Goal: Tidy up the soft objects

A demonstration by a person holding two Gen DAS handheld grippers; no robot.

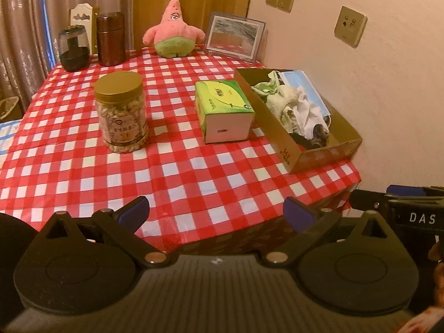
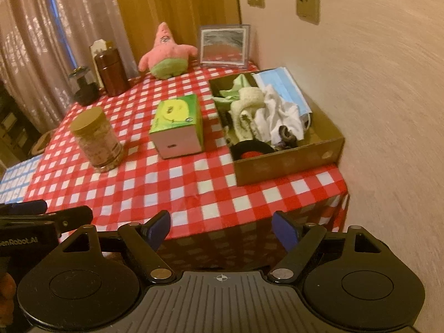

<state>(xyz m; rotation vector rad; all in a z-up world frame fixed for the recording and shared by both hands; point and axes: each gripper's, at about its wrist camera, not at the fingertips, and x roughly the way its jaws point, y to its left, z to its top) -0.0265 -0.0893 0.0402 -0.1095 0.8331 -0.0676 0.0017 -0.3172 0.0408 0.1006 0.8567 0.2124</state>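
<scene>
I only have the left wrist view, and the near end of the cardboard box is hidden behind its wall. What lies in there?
Observer: The right wrist view shows a black round thing with a red centre at the near end of the cardboard box, next to the white cloth.
Operator: And the right gripper? I only see its edge.
Observer: The right gripper is open, with nothing between its fingers.

red-white checked tablecloth (image 1: 194,172), pink-green plush (image 1: 173,30)
</scene>
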